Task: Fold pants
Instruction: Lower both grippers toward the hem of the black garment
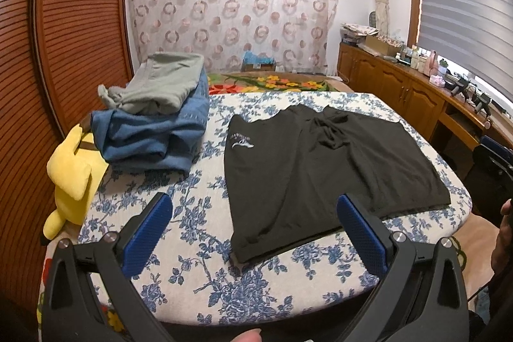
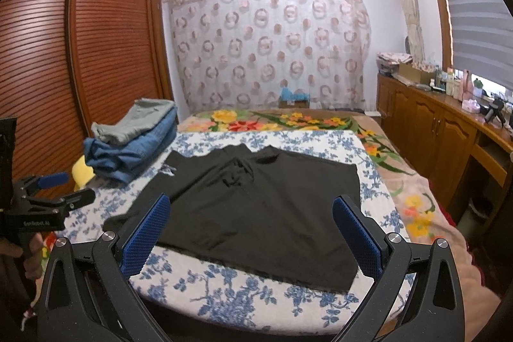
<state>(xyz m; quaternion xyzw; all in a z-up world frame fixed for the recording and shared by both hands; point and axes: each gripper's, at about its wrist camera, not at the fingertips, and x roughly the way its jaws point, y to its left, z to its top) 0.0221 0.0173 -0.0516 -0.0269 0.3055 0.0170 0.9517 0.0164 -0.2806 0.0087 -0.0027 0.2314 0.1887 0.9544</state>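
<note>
Both grippers, left (image 1: 255,223) and right (image 2: 250,221), are hovering wide open and empty, pants (image 1: 320,169) lying flat ahead, right one nearer.

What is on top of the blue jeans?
A folded grey-green garment lies on top of the blue jeans. Whatever else sits between or under them is covered; only a yellow plush toy pokes out beside the pile.

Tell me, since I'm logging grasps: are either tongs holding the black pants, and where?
Nothing is held. The left tongs and right tongs are both open above the near edge of the black pants, which lie flat.
</note>
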